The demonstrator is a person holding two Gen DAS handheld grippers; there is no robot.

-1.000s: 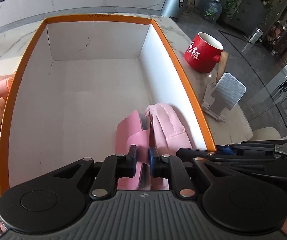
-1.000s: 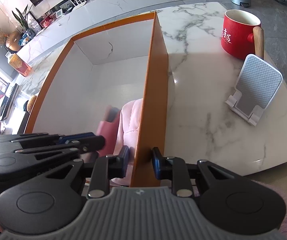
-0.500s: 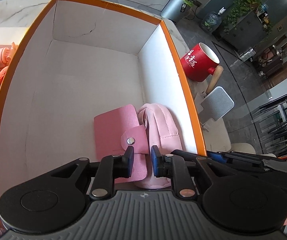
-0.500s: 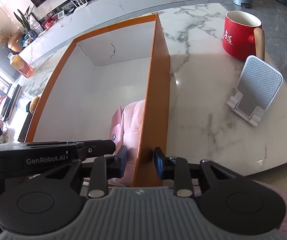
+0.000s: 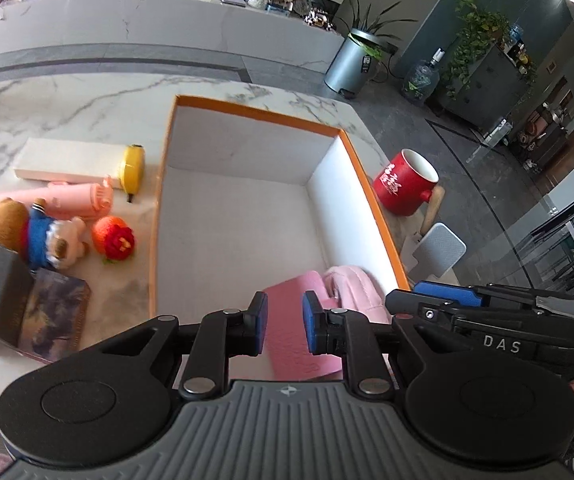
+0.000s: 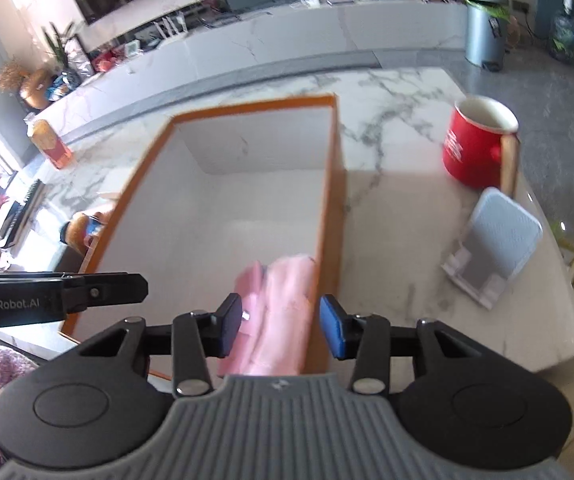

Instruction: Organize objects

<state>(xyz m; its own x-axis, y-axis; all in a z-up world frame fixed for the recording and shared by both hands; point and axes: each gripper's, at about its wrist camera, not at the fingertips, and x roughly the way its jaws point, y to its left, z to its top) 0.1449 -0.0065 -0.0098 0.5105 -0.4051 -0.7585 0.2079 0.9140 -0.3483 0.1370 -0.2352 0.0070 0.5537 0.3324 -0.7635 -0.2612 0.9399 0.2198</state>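
An orange-rimmed white box (image 5: 361, 184) stands on the marble table. In its near right corner a flat pink wallet (image 5: 291, 336) lies beside a padded pink pouch (image 5: 353, 288). My left gripper (image 5: 285, 328) hovers above the wallet, its jaws a little apart with nothing pressed between the pads. My right gripper (image 6: 282, 326) hangs over the box's right wall (image 6: 329, 220); its jaws are opening and clear of the wall, with the pouch (image 6: 287, 308) below them. Each gripper shows at the edge of the other's view.
Left of the box lie a teddy bear in blue (image 5: 27, 232), a knitted orange fruit (image 5: 113, 238), a pink bottle (image 5: 59, 202), a yellow item (image 5: 131, 168), a long white case (image 5: 67, 160) and dark books (image 5: 57, 316). A red mug (image 6: 475, 144) and grey phone stand (image 6: 499, 240) sit right.
The left gripper let go of the pink wallet, which now lies flat, then rose and pulled back. The right gripper's jaws widened off the box wall and it lifted.
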